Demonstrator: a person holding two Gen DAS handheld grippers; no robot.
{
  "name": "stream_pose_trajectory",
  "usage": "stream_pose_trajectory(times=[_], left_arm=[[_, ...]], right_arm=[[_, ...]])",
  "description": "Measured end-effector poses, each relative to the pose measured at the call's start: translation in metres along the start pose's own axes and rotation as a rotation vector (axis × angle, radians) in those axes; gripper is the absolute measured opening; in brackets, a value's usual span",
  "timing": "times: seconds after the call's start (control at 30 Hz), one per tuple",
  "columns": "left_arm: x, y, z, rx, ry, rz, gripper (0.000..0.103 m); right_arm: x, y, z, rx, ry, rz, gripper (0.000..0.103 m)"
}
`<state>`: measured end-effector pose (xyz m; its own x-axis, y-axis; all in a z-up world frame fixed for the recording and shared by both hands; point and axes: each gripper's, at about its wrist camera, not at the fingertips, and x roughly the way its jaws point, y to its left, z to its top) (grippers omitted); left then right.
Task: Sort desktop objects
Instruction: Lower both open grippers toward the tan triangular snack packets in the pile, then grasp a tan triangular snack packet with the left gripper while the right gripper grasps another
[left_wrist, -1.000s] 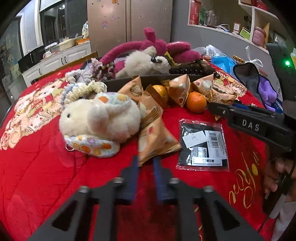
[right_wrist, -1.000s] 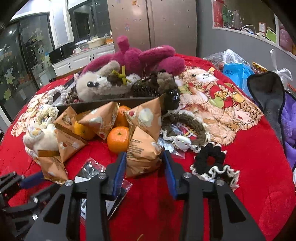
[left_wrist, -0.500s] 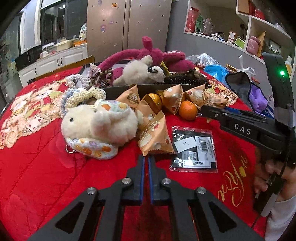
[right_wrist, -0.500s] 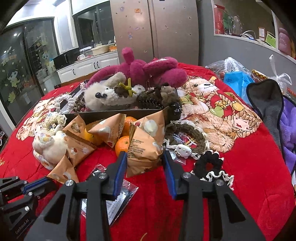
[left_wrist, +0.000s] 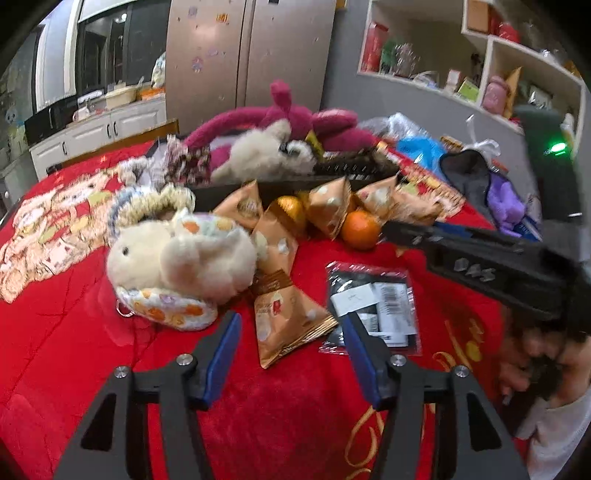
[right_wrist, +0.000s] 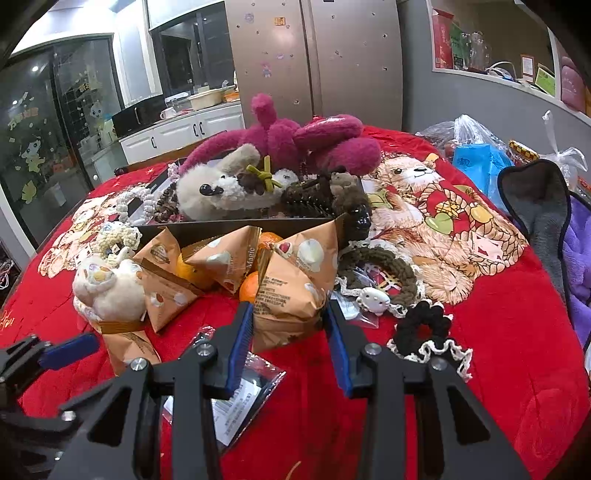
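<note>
the left gripper (left_wrist: 290, 336) stands wide open, its blue-padded fingers (left_wrist: 221, 347) on either side of an orange snack packet (left_wrist: 286, 317) that lies flat on the red tablecloth (left_wrist: 66, 332), not touching it. a cream plush rabbit (left_wrist: 177, 258) sits at ten o'clock from that packet, just beside it, and a clear bag of black labelled items (left_wrist: 373, 306) lies at three o'clock, touching the right finger's tip.

the right gripper (right_wrist: 290, 332) is partly closed around a second, puffed snack packet (right_wrist: 288, 295); both pads press its sides, and the packet's base is near the cloth. whether it is lifted i cannot tell. an orange (right_wrist: 249, 288) sits at eleven o'clock from it, with more packets (right_wrist: 221, 258) leaning against a dark tray (right_wrist: 229, 225) at twelve o'clock. a black crochet scrunchie (right_wrist: 424, 328) lies at three o'clock, near the right finger.
</note>
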<state>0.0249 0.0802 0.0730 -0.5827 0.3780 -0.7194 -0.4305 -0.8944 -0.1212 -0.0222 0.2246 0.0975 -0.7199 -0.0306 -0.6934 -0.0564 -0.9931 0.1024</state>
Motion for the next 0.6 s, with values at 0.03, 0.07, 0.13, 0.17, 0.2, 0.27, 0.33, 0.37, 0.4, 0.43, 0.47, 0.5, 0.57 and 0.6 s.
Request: stream_pose_trajectory(times=[0.03,0.07,0.13,0.17,0.2,0.27,0.33,0.37,0.4,0.43,0.47,0.5,0.57,0.6], left_arm=[[0.005,0.001,0.001,-0.003,0.013,0.001,0.058],[0.009,0.002,0.002,-0.005,0.020,0.000,0.058],[0.015,0.002,0.004,-0.011,0.029,-0.005,0.058],[0.017,0.002,0.005,-0.013,0.036,-0.004,0.058],[0.020,0.003,0.005,-0.016,0.044,-0.002,0.058],[0.022,0.004,0.005,-0.023,0.055,-0.009,0.058],[0.020,0.007,0.004,-0.036,0.050,-0.011,0.046],[0.020,0.009,0.004,-0.043,0.050,-0.004,0.043],[0.019,0.010,0.004,-0.052,0.049,-0.009,0.041],[0.018,0.011,0.004,-0.056,0.048,-0.014,0.037],[0.017,0.012,0.003,-0.059,0.046,-0.014,0.036],[0.016,0.012,0.003,-0.059,0.045,-0.016,0.035],[0.012,0.011,0.003,-0.058,0.036,-0.015,0.034],[0.010,0.011,0.003,-0.056,0.032,-0.015,0.033]], right_arm=[[-0.001,0.000,0.000,0.000,-0.002,0.003,0.040],[-0.002,0.000,0.001,-0.001,-0.005,0.006,0.040],[-0.003,0.000,0.001,0.002,-0.008,0.012,0.040],[-0.004,0.000,0.001,0.004,-0.009,0.015,0.040],[-0.005,0.000,0.002,0.005,-0.012,0.016,0.040],[-0.006,-0.001,0.003,0.008,-0.016,0.020,0.040],[-0.008,-0.001,0.003,0.009,-0.021,0.023,0.040],[-0.008,-0.001,0.003,0.009,-0.022,0.023,0.040],[-0.009,-0.001,0.003,0.009,-0.024,0.026,0.040],[-0.009,-0.001,0.004,0.009,-0.025,0.026,0.040],[-0.009,-0.001,0.004,0.008,-0.025,0.027,0.040],[-0.009,0.000,0.003,0.005,-0.024,0.026,0.040],[-0.009,0.000,0.004,0.003,-0.025,0.026,0.040],[-0.009,0.001,0.004,0.001,-0.026,0.028,0.040]])
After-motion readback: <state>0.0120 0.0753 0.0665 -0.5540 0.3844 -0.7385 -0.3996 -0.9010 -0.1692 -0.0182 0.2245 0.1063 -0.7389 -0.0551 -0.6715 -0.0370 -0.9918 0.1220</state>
